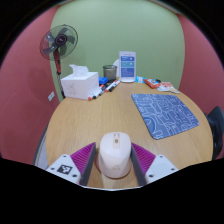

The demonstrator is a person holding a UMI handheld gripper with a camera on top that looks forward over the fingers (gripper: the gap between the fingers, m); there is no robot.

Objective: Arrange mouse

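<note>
While the round wooden table (90, 120) fills most of the view, a white mouse (115, 155) sits between the gripper (114, 168) fingers.
Grey patterned mouse pad (164, 112) lies well ahead and to the right, apart from the mouse. Fan (59, 43) stands behind the table; tissue box (80, 83) on far edge. Both pink pads (82, 158) appear to press the mouse's sides: clenched on it.

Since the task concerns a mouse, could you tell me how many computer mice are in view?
1. The mouse lies on the table between the claw's fingers, left of the mouse pad. Others could be hidden in the far clutter.
</note>
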